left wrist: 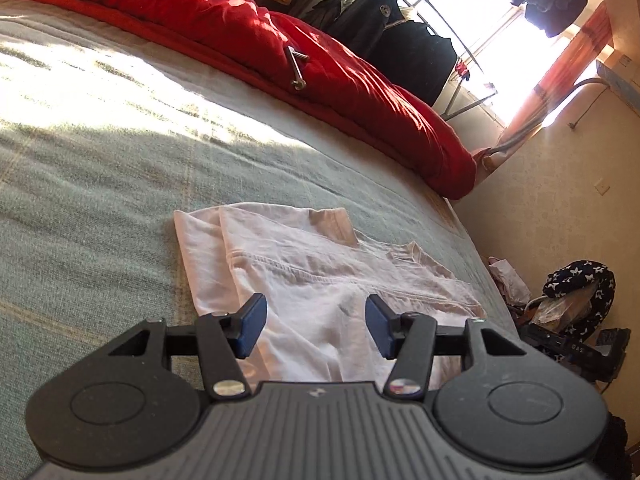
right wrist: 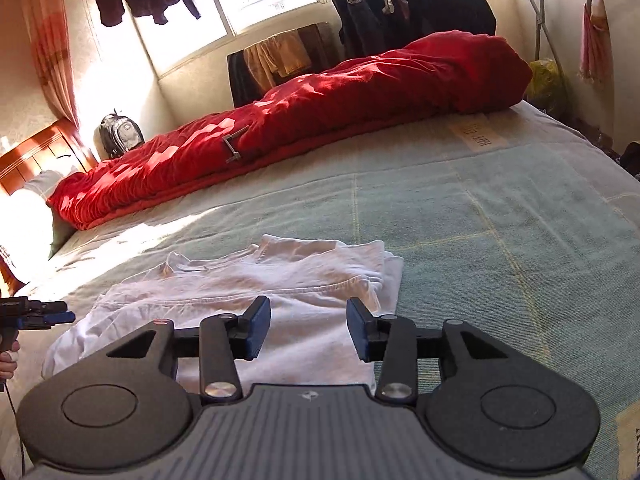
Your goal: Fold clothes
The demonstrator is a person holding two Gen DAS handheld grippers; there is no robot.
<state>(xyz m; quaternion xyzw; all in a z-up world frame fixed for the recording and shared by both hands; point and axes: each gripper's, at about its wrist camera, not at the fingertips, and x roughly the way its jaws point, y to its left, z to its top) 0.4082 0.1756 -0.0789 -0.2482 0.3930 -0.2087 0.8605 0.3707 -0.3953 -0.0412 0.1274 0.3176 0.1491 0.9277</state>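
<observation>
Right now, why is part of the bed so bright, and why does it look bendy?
Left wrist view: sunlight through the window washes out the green bedspread. Right wrist view: glare hides the bed's head end; the fisheye lens curves the bed and the red quilt.

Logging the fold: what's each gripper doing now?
Left gripper: open, empty, over the white garment.
Right gripper: open, empty.

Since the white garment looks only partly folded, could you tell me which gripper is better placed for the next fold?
Probably the right gripper: open above the white garment near its tidy folded edge. The left gripper, also open, hangs over the middle.
</observation>
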